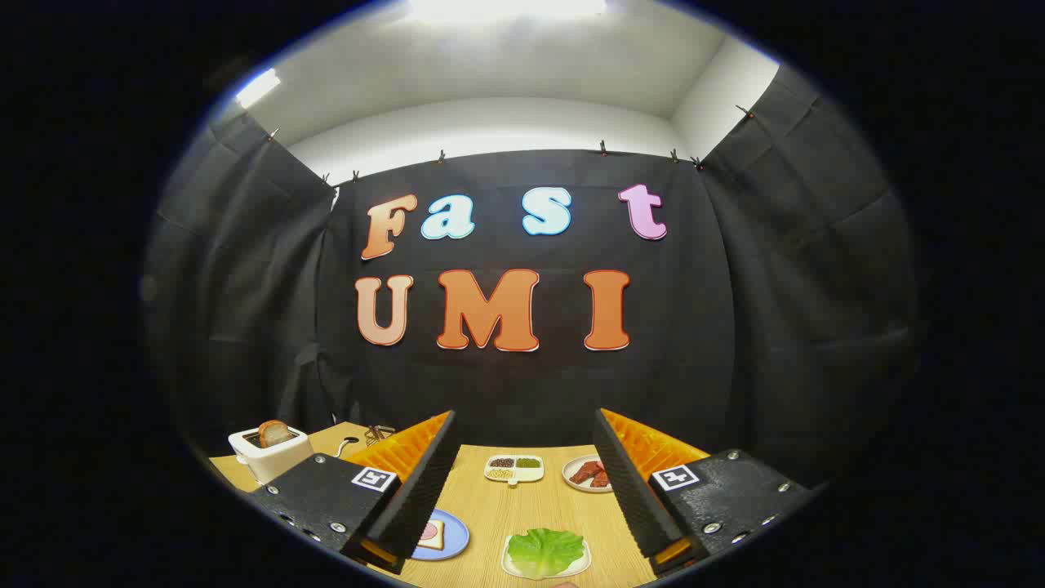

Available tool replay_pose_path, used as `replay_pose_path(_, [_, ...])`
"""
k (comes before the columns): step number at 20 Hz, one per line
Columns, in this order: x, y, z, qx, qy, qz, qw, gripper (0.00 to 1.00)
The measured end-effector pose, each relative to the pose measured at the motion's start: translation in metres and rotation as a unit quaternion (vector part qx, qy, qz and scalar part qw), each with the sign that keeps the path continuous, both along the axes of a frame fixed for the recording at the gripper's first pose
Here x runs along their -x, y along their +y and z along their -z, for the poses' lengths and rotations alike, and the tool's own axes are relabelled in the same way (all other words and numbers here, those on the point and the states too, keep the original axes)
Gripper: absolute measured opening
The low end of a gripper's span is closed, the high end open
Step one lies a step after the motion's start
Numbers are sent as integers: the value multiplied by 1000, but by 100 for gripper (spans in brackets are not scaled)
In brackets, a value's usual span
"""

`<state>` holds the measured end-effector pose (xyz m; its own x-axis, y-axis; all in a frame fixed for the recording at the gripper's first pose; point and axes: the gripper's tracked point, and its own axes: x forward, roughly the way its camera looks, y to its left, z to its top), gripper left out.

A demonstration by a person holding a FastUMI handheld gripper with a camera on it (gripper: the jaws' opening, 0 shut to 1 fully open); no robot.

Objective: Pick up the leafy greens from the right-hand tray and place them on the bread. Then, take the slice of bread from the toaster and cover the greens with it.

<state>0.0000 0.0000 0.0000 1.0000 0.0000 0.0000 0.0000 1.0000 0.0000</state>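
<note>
Two fingers of the gripper point(522, 490) stand wide apart above the wooden table point(531, 506), holding nothing. Leafy greens point(544, 551) wait on their white tray point(513, 567) between them, near the bread point(430, 535) on its blue plate point(457, 535); another slice point(273, 432) juts from the toaster point(269, 453).

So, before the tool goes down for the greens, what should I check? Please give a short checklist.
1. Tool open: ok, fingers wide apart, nothing between them.
2. Leafy greens on their white tray: ok, between the fingers.
3. Bread waiting on the blue plate: ok, partly hidden by one finger.
4. Slice standing in the toaster: ok.
5. Height above the greens: cannot tell.
</note>
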Motion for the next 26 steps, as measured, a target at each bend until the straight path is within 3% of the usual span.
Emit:
replay_pose_path(10, [-10, 9, -6, 12, -24, -1, 1000, 98])
replay_pose_path(17, [-15, 25, -6, 7, -16, -24, 1000, 99])
replay_pose_path(26, [-20, 24, 6, -1, 6, -24, 1000, 99])
